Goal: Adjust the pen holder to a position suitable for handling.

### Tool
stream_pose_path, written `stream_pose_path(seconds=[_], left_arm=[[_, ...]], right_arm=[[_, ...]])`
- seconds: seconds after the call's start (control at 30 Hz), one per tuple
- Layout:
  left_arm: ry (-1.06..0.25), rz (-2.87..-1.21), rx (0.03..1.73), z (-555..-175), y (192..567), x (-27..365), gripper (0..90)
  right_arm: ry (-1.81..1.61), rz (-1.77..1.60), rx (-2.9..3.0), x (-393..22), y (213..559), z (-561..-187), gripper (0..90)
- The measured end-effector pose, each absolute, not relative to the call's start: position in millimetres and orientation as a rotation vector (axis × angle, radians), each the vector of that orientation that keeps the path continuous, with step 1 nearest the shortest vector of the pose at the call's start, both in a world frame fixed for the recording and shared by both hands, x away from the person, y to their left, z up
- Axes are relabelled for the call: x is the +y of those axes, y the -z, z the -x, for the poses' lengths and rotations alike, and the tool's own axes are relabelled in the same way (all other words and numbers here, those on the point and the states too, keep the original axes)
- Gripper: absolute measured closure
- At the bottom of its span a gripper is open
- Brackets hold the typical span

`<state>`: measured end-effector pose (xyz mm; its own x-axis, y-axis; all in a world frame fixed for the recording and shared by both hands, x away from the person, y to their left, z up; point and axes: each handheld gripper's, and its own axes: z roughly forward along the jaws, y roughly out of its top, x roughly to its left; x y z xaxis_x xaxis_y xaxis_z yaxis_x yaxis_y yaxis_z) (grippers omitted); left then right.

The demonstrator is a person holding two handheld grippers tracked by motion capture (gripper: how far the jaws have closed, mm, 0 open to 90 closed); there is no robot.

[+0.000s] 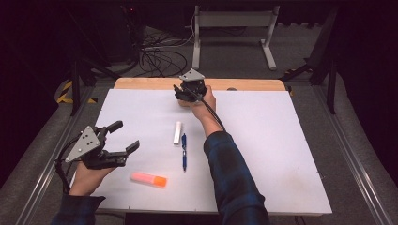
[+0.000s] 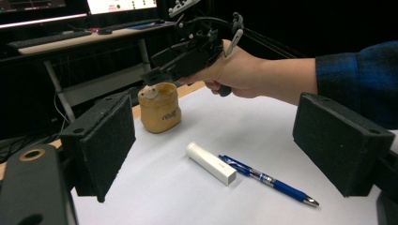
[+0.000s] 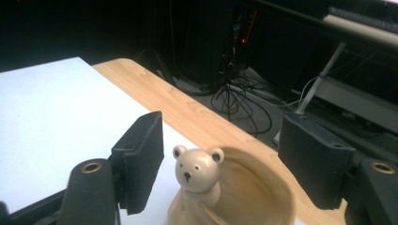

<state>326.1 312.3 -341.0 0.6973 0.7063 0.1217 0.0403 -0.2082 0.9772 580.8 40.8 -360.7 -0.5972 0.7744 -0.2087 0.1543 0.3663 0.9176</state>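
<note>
Two tools are in play. Right tool [image 1: 185, 92] sits at the far middle of the white worktop [image 1: 263, 140], about 12 o'clock from the pens, just inside the wooden strip [image 1: 141, 83] along the far edge. In the right gripper view its jaws stand apart on either side of a tan wooden cup [image 3: 253, 192] with a small bear figure [image 3: 197, 173] on its rim; neither pad touches the cup, and a gap shows on both sides. The cup stands upright, mouth up, long axis vertical; the bear faces back toward the tool. In the left gripper view the cup [image 2: 160, 108] stands near the white sheet's far edge, the right tool [image 2: 157, 75] poised over its rim.

Left tool [image 1: 121, 137] hovers at 9 o'clock near the left edge, jaws wide apart with nothing between them.

White tube [image 1: 177, 132] and blue pen [image 1: 184, 151] lie mid-worktop, side by side, both running roughly 12 to 6 o'clock. Orange highlighter [image 1: 149, 179] lies at 7 o'clock of them, running across.

Open room: the whole right half of the worktop, 1 through 5 o'clock, is bare.
</note>
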Motion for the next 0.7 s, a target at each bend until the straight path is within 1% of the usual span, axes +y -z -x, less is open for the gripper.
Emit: stream_pose_path(seconds=[0.37, 0.57, 0.6, 0.63, 0.7], left_arm=[[-0.671, -1.684, 0.6, -326.6, 341.7, 314.0, 14.3], [-0.664, -1.681, 0.602, -327.1, 342.4, 314.7, 14.3], [-0.661, -1.677, 0.598, -327.4, 342.9, 314.7, 14.3], [-0.66, -1.683, 0.593, -327.7, 343.3, 314.9, 14.3], [-0.66, -1.686, 0.591, -328.1, 344.3, 314.6, 14.3]], right_arm=[[-1.225, -0.786, 2.012, 50.4, 381.1, -589.0, 31.9], [-1.213, -0.791, 2.024, 53.7, 390.8, -592.4, 37.0], [-1.201, -0.795, 2.033, 54.1, 394.1, -593.9, 39.6], [-1.201, -0.795, 2.033, 54.1, 394.1, -593.9, 39.6], [-1.187, -0.814, 2.035, 53.5, 397.3, -595.6, 42.5]])
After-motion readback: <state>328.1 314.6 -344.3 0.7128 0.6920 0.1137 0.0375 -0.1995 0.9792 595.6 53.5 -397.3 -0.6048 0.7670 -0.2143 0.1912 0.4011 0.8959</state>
